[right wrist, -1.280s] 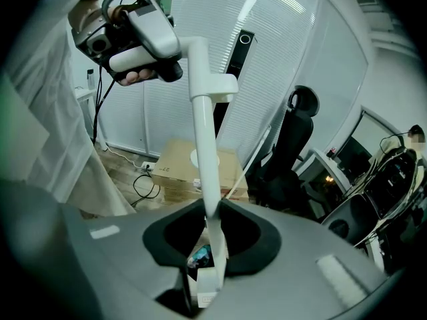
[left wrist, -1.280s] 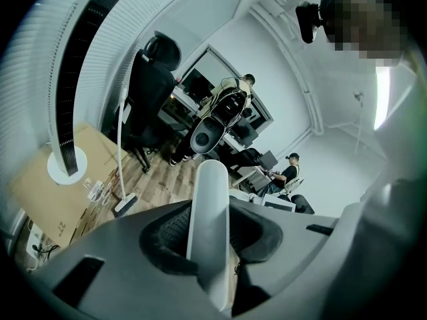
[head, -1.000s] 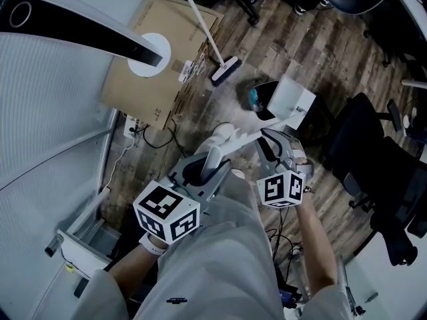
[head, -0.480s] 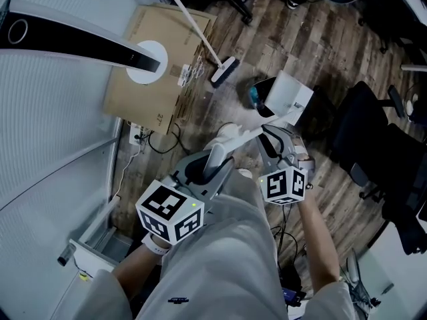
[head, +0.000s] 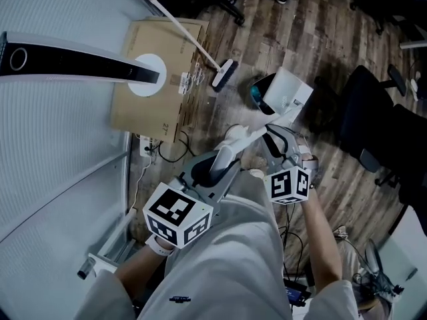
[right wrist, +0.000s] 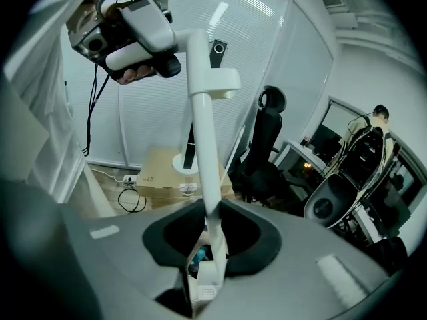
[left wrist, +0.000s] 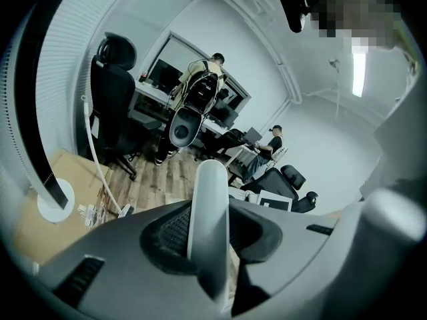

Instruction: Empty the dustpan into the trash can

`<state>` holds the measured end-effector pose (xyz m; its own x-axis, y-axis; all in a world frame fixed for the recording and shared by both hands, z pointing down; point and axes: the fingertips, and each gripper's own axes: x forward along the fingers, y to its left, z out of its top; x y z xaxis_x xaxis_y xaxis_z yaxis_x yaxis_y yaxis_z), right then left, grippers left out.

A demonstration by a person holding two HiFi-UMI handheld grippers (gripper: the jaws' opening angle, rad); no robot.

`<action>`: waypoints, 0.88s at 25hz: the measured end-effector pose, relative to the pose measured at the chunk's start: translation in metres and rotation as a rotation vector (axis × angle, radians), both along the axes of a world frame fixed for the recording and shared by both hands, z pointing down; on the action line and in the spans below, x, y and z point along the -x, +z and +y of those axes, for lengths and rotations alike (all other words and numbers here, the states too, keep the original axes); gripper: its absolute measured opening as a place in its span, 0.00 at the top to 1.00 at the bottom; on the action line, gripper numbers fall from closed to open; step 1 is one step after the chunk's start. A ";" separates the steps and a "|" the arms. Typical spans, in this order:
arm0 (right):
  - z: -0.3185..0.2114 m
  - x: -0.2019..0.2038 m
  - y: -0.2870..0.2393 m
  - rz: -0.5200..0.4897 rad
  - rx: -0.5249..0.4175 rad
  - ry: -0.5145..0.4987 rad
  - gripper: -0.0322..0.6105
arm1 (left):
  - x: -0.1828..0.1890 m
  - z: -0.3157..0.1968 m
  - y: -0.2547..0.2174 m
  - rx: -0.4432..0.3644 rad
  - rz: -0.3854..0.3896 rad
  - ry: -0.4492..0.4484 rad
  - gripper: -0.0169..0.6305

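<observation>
The left gripper [head: 212, 171] clamped the white handle [head: 243, 141], the right gripper [head: 275, 144] pinched it lower down, and the dustpan [head: 288, 96] hung tilted at the trash can [head: 256, 93]. Tipping steeper, mouth kept over the can, seemed wisest.

Two tools: the left tool [head: 212, 169] and the right tool [head: 275, 144]. One white dustpan [head: 288, 93], touching one dark trash can [head: 256, 93].

In the head view:
- One broom [head: 223, 74], just left of the trash can.
- One flat cardboard box [head: 163, 49], farther left of the trash can, with one round-footed stand [head: 144, 74] on it.
- One power strip [head: 148, 142], below-left of the trash can.
- Two black office chairs right of the trash can: a near chair [head: 363, 115] and a far chair [head: 411, 172].

Two other people show in the left gripper view: one standing person [left wrist: 195, 85] and one seated person [left wrist: 269, 144].
</observation>
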<state>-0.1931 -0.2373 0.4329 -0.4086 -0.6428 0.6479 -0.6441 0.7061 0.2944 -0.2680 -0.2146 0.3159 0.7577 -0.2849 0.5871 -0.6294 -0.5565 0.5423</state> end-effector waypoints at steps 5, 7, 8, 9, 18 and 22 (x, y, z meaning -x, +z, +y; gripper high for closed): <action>0.007 -0.021 -0.009 -0.016 -0.021 0.062 0.81 | -0.025 0.006 -0.013 -0.043 -0.025 0.083 0.81; 0.010 -0.031 -0.014 -0.026 -0.032 0.091 0.81 | -0.037 0.007 -0.020 -0.060 -0.027 0.107 0.81; 0.011 -0.035 -0.017 -0.033 -0.037 0.106 0.81 | -0.043 0.008 -0.023 -0.067 -0.025 0.116 0.81; 0.012 -0.039 -0.019 -0.040 -0.041 0.120 0.81 | -0.048 0.008 -0.027 -0.074 -0.022 0.124 0.81; 0.028 -0.070 -0.034 -0.086 -0.069 0.245 0.82 | -0.090 0.022 -0.048 -0.128 -0.006 0.219 0.82; 0.038 -0.082 -0.040 -0.104 -0.080 0.295 0.82 | -0.106 0.030 -0.057 -0.149 -0.003 0.264 0.82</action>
<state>-0.1110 -0.1994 0.3934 -0.2586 -0.7907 0.5549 -0.8469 0.4619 0.2635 -0.1617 -0.1842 0.2589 0.8153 -0.1616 0.5560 -0.4543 -0.7740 0.4411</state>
